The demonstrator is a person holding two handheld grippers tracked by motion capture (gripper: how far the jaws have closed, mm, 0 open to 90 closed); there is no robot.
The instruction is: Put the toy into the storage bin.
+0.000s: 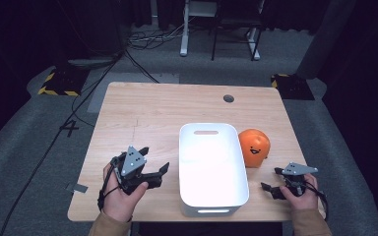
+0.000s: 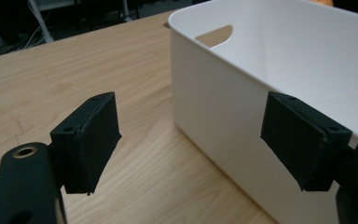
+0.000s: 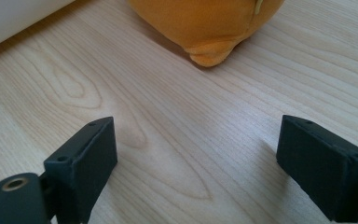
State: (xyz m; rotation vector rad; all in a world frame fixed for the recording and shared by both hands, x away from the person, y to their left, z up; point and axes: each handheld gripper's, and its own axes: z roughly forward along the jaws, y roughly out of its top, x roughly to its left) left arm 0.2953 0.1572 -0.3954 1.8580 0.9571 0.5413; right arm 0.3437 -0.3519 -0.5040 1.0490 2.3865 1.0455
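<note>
A white rectangular bin [image 1: 214,210] stands on the wooden table [image 1: 142,118], near its front edge. An orange plush toy [image 1: 254,146] with a smiling face sits against the bin's right side. My left gripper [image 1: 160,175] is left of the bin, its jaws pointing toward the bin's left wall. In the left gripper view the left gripper [image 2: 191,135] is open, with the bin wall [image 2: 214,107] just ahead and nothing between the pads. My right gripper [image 1: 271,180] rests near the front right corner, below the toy. It [image 3: 196,158] is open over bare wood, the toy [image 3: 209,23] beyond it.
A round cable hole [image 1: 229,98] sits near the table's far edge. The bin [image 3: 14,18] shows at the top left of the right gripper view. Beyond the table, cables [image 1: 152,37] and desk legs [image 1: 184,29] lie on grey carpet, with black-and-yellow striped blocks [image 1: 59,81] at both sides.
</note>
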